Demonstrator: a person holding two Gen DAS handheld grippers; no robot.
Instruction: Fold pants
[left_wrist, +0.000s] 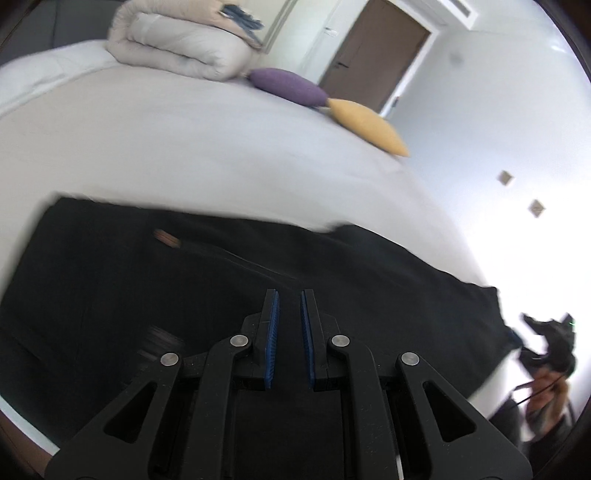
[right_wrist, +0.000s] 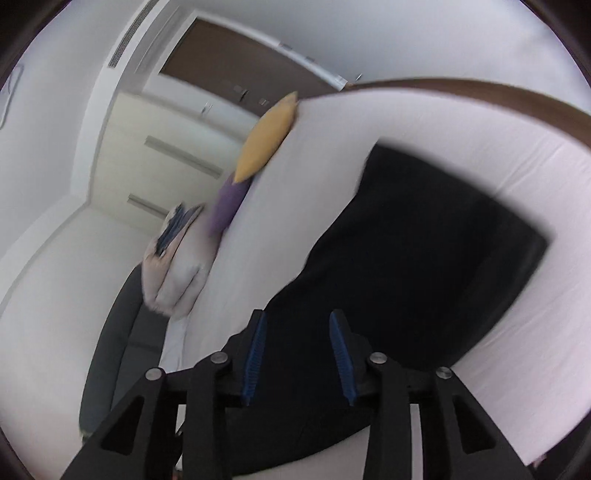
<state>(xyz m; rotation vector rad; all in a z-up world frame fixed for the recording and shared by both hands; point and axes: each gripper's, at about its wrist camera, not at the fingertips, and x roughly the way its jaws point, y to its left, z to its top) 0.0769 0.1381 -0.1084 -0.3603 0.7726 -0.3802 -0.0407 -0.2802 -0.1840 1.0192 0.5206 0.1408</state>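
Note:
Black pants (left_wrist: 229, 273) lie spread flat on a white bed (left_wrist: 166, 147). In the left wrist view my left gripper (left_wrist: 290, 295) hovers over the pants, its blue-padded jaws a little apart with nothing between them. The right gripper (left_wrist: 546, 343) shows there at the far right, beside the pants' end. In the right wrist view the pants (right_wrist: 424, 240) stretch away across the bed (right_wrist: 517, 332), and my right gripper (right_wrist: 297, 317) is open and empty above their near end. Both views are motion-blurred.
A folded cream duvet (left_wrist: 177, 44), a purple cushion (left_wrist: 288, 86) and a yellow cushion (left_wrist: 369, 125) lie at the bed's far side. They also show in the right wrist view: duvet (right_wrist: 173, 273), purple cushion (right_wrist: 229, 203), yellow cushion (right_wrist: 266, 136). A brown door (left_wrist: 373, 55) is behind.

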